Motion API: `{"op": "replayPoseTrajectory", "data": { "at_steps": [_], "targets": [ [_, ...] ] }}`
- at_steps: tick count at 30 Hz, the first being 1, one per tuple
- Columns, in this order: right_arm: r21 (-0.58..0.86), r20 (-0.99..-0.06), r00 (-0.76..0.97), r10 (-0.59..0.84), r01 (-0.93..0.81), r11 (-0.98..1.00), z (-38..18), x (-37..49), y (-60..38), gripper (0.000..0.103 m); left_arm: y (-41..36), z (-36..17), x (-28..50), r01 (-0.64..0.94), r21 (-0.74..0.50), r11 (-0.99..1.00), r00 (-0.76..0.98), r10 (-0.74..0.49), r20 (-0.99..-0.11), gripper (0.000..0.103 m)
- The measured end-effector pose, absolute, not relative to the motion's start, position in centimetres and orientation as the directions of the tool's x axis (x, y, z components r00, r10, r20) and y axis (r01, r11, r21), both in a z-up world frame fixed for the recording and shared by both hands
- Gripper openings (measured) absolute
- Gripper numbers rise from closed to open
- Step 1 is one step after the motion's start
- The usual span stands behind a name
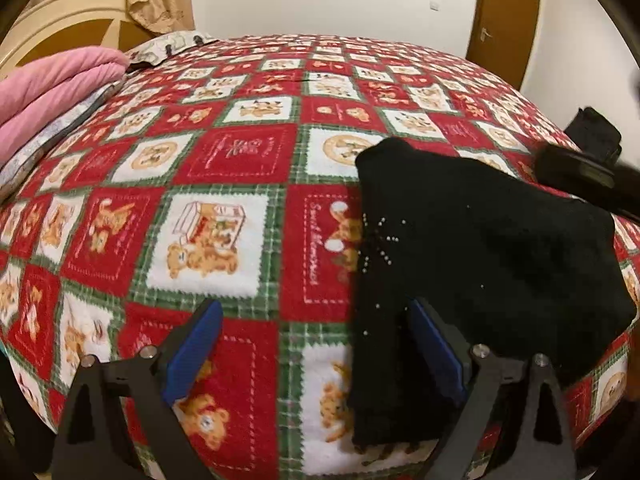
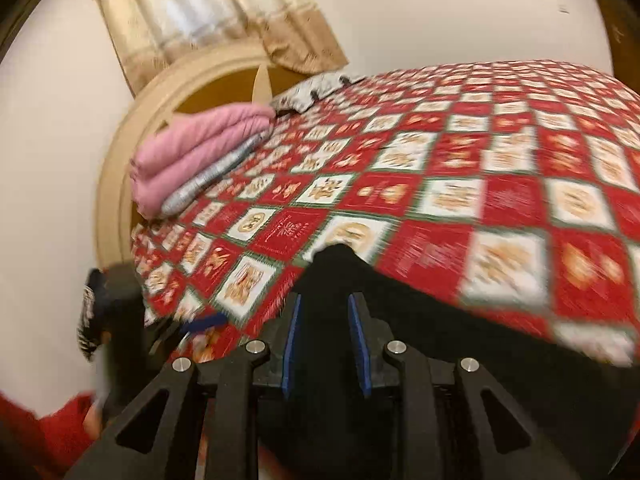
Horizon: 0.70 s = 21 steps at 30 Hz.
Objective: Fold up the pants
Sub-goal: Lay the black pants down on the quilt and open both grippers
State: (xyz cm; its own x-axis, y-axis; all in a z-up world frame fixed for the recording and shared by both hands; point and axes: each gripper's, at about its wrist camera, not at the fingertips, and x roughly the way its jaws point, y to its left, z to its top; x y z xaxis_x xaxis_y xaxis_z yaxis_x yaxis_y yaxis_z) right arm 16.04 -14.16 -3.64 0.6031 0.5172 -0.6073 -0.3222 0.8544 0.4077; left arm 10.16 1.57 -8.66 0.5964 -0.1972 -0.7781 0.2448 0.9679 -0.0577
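Fleece covers the whole bed [image 1: 248, 184]: a red, white and green checkered blanket [image 1: 224, 240] with teddy bear squares and stitched borders, slightly fuzzy in texture. On it, toward my right side in the left wrist view, I see the pants [image 1: 480, 248], a soft black knit heap already doubled over into a rough blocky shape, with a scatter of tiny bright studs near its left edge. One narrower part hangs down toward the near edge of the bed.

My left gripper [image 1: 316, 344] has its fingers spread wide apart, blue ribbed pads on black frames; the right-hand pad sits against the black cloth, the left-hand one over bare blanket, and nothing is pinched between them.

The right wrist view is smeared with motion. My right gripper [image 2: 324, 320] has its blue-padded fingers drawn fairly close, with black fabric [image 2: 400, 320] lying between and under them; it looks as if they are clamped on a fold of the pants, though I cannot be sure through the blur.

At the head of the bed I see a folded pink quilt [image 1: 52, 88], puffy and smooth, resting on a grey patterned layer, in front of a curved cream headboard [image 1: 60, 24]. A beige curtain [image 2: 200, 20] hangs above, and a brown door [image 1: 504, 20] stands in the far wall.
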Motion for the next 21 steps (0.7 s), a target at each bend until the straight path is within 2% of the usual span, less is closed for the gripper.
{"op": "replayPoseTrajectory", "data": {
  "at_steps": [2, 4, 10, 14, 16, 17, 18, 21],
  "targets": [
    [0.411, -0.644, 0.552, 0.53, -0.334, 0.848, -5.4, 18.8, -11.5, 0.026, 2.0, -8.9, 9.9, 0.23, -0.088, 0.969, 0.589, -0.211, -0.78, 0.096],
    [0.324, -0.749, 0.503, 0.432, -0.291, 0.9, -8.3, 22.1, -8.6, 0.026, 2.0, -9.0, 9.5, 0.228, -0.074, 0.971, 0.602, -0.2, -0.773, 0.096],
    [0.463, -0.722, 0.503, 0.475, -0.16, 0.872, -9.4, 25.1, -9.9, 0.025, 1.8, -9.0, 9.1, 0.229, -0.057, 0.972, 0.619, -0.191, -0.762, 0.096],
    [0.622, -0.575, 0.58, 0.577, -0.147, 0.769, -6.8, 21.9, -13.6, 0.026, 2.2, -8.1, 9.8, 0.256, -0.078, 0.964, 0.594, -0.221, -0.773, 0.096],
    [0.624, -0.504, 0.671, 0.543, -0.152, 0.767, -4.4, 18.6, -16.7, 0.039, 1.8, -7.2, 10.0, 0.283, -0.06, 0.957, 0.609, -0.228, -0.76, 0.096],
    [0.605, -0.494, 0.708, 0.506, -0.138, 0.784, -3.5, 17.1, -18.2, 0.065, 1.6, -6.8, 10.0, 0.298, -0.052, 0.953, 0.621, -0.235, -0.748, 0.096],
    [0.59, -0.485, 0.738, 0.468, -0.119, 0.799, -2.8, 15.8, -19.6, 0.083, 1.2, -6.1, 10.2, 0.32, -0.039, 0.947, 0.638, -0.246, -0.73, 0.096],
    [0.571, -0.474, 0.806, 0.355, -0.026, 0.82, -1.7, 11.6, -25.3, 0.085, 0.0, -5.5, 11.2, 0.356, -0.022, 0.934, 0.64, -0.262, -0.722, 0.096]
  ]
}}
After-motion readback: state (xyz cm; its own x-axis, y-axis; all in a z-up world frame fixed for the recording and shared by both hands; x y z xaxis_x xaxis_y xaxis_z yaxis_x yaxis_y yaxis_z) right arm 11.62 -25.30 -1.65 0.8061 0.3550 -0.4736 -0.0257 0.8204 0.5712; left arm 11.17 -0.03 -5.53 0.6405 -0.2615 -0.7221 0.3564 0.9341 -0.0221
